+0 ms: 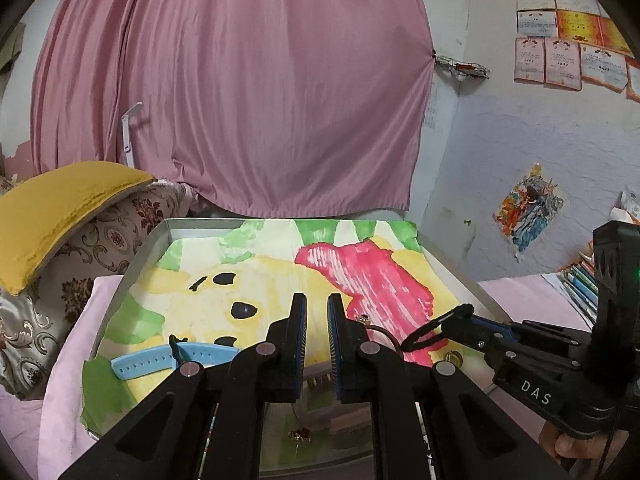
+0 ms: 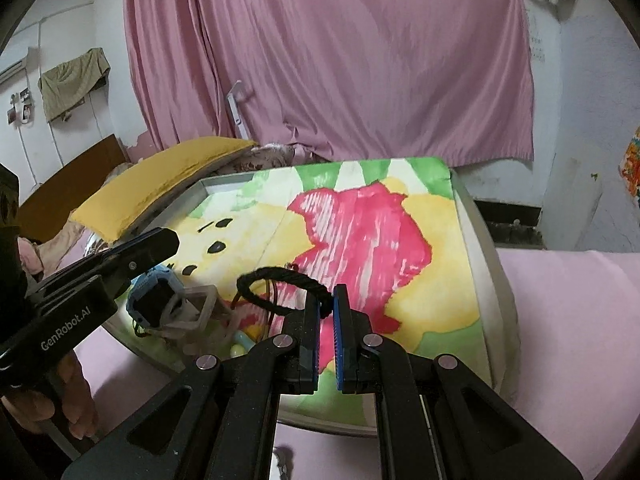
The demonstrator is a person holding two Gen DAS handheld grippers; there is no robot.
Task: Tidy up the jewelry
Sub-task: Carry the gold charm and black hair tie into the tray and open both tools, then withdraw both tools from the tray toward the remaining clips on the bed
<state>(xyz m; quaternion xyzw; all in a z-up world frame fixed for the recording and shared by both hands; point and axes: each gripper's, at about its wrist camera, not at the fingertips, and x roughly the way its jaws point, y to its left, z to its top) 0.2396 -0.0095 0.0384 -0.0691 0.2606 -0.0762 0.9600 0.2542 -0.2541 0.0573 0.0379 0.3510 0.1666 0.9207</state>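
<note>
Grippers work over a metal tray (image 1: pixel 132 268) lined with a painted sheet of yellow, red and green (image 2: pixel 372 240), set on a pink cloth (image 2: pixel 568 304). The right gripper (image 2: pixel 326 300) pinches a black braided hair tie (image 2: pixel 276 280) at its fingertips, the loop hanging out to the left above the red patch of the sheet. The left gripper (image 1: pixel 317 312) hovers over the sheet with its blue-padded jaws nearly pressed together and nothing between them. A blue watch strap (image 1: pixel 160 362) lies at the tray's near left, just beside that gripper. A thin brown cord (image 1: pixel 384 334) and a small gold piece (image 1: pixel 454 358) rest near the red patch. A yellow cushion (image 1: pixel 60 216) sits behind the tray, before a pink curtain (image 1: pixel 240 80).
</note>
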